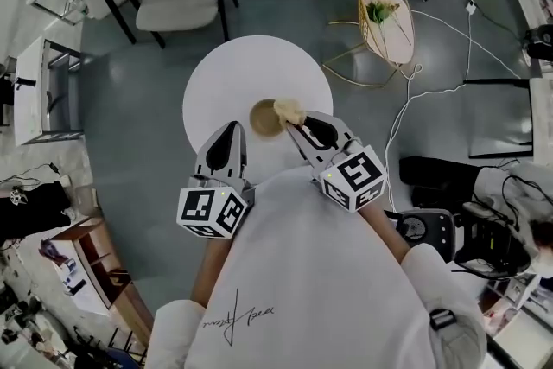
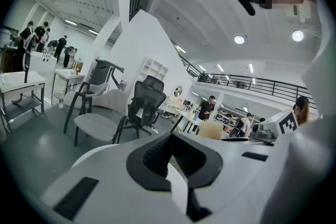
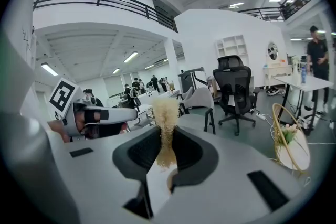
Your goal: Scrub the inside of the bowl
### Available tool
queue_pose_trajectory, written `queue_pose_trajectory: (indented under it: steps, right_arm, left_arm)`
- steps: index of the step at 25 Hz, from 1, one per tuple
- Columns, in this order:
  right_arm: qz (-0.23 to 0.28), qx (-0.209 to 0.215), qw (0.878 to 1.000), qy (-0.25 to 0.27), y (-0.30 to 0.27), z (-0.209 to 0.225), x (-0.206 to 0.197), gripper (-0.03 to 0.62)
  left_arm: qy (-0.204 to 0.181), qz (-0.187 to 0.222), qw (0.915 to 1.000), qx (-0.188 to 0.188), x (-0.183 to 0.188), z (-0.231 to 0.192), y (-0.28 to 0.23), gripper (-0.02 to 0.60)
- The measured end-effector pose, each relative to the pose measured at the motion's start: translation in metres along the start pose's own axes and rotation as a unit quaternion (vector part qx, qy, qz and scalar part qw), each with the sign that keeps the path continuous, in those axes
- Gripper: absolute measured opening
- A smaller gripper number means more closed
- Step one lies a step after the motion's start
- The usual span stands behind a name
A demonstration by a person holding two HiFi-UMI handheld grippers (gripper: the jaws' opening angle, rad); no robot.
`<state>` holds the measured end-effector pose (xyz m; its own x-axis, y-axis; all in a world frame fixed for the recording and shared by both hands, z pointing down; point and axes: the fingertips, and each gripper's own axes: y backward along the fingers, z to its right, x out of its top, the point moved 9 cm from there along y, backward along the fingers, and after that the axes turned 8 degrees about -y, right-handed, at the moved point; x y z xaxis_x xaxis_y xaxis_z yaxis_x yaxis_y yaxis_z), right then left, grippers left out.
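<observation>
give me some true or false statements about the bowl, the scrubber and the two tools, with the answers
1. The right tool is closed on the tan scrubber. True.
2. The left tool is gripping the bowl. False: its jaws are together on nothing, and it sits to the left of the bowl.
3. The bowl stands on a round white table. True.
4. The scrubber lies on the floor. False: it is held at the bowl's right edge, above the table.
</observation>
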<state>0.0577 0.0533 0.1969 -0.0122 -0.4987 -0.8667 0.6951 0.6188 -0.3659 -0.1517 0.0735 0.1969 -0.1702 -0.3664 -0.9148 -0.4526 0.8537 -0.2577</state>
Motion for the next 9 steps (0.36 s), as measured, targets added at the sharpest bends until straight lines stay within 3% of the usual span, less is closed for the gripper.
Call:
queue_pose_trajectory:
  steps: [9]
  right_arm:
    - [0.007,0.003,1.000,0.004,0.0002,-0.0009,0.0065,0.083]
  left_arm:
    - [-0.006,0.002,0.9999,-0.012,0.0007,0.0025,-0.0043,0.005]
